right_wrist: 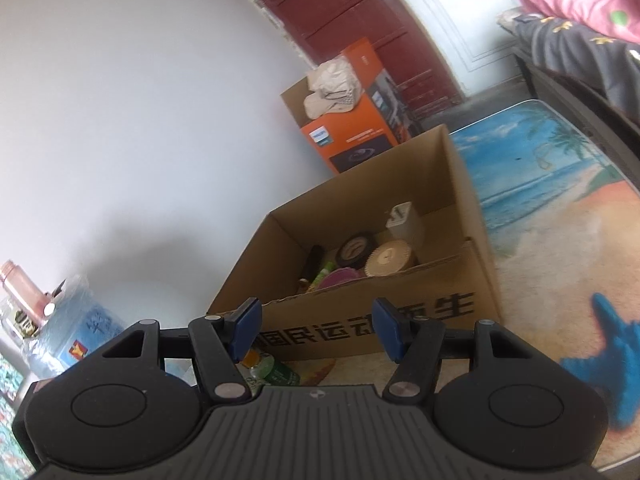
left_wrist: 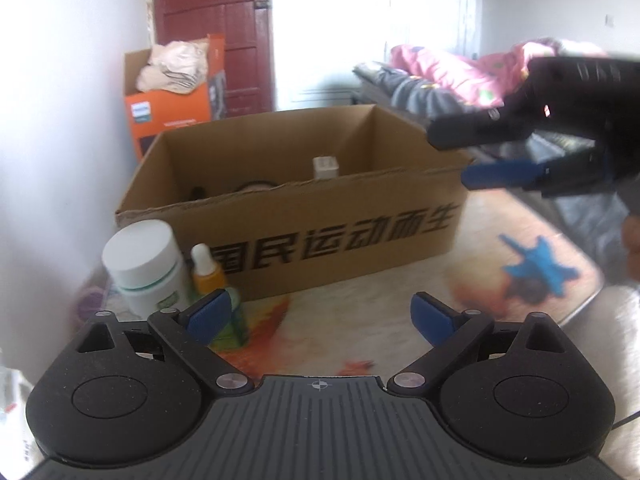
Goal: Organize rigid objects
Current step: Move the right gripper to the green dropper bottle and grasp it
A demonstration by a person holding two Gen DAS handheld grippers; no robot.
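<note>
An open cardboard box (left_wrist: 280,236) (right_wrist: 478,280) stands on the patterned tabletop. Inside it lie a white adapter (left_wrist: 326,168) (right_wrist: 404,220), a black round tin (right_wrist: 356,248), a ribbed wooden disc (right_wrist: 388,258), a black stick (right_wrist: 314,262) and a purple item (right_wrist: 340,276). In front of the box's left corner stand a white-lidded jar (left_wrist: 140,256), an orange dropper bottle (left_wrist: 206,270) and a green bottle (left_wrist: 236,320) (right_wrist: 276,372). My left gripper (left_wrist: 322,314) is open and empty, just right of these bottles. My right gripper (right_wrist: 319,328) (left_wrist: 448,158) hangs open and empty above the box's near right corner.
An orange carton (left_wrist: 172,120) (right_wrist: 352,136) with cloth on top stands by a dark red door (left_wrist: 224,20). A bed with a pink quilt (left_wrist: 460,68) is at the right. A water jug (right_wrist: 76,336) and a pink bottle (right_wrist: 24,284) stand at the left.
</note>
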